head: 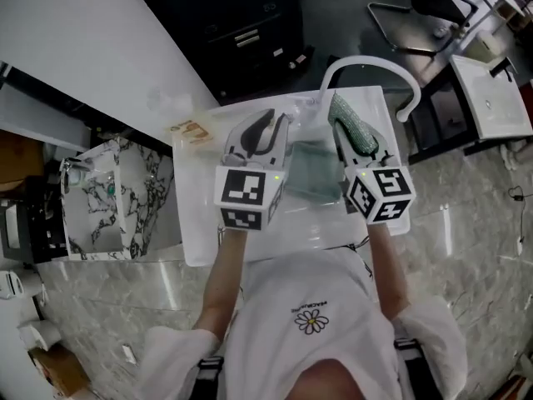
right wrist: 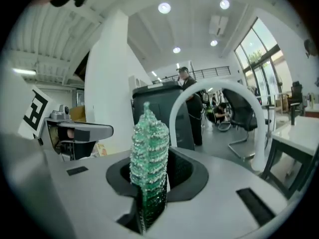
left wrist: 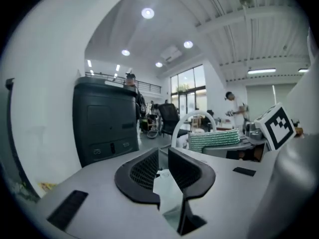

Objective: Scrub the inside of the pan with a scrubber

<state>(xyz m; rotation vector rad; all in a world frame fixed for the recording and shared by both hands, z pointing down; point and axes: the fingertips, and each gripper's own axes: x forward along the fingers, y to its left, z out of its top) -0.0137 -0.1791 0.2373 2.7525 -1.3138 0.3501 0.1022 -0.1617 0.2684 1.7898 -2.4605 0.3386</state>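
Both grippers are raised level above a white sink [head: 196, 223]. My right gripper [head: 348, 123] is shut on a green sparkly scrubber [head: 356, 128], which stands upright between its pads [right wrist: 148, 148]. My left gripper [head: 265, 123] holds nothing; its jaws [left wrist: 163, 158] stand a narrow gap apart. A greenish see-through pan [head: 314, 173] lies in the sink below and between the two grippers. From the left gripper view the scrubber [left wrist: 214, 139] shows to the right, beside the right gripper's marker cube [left wrist: 275, 126].
A white arched faucet [head: 375, 63] rises behind the sink. A black cabinet [head: 250, 15] stands beyond it, a marble-patterned stand [head: 117, 194] at the left, a white table [head: 491, 98] and chair at the far right. People stand in the background.
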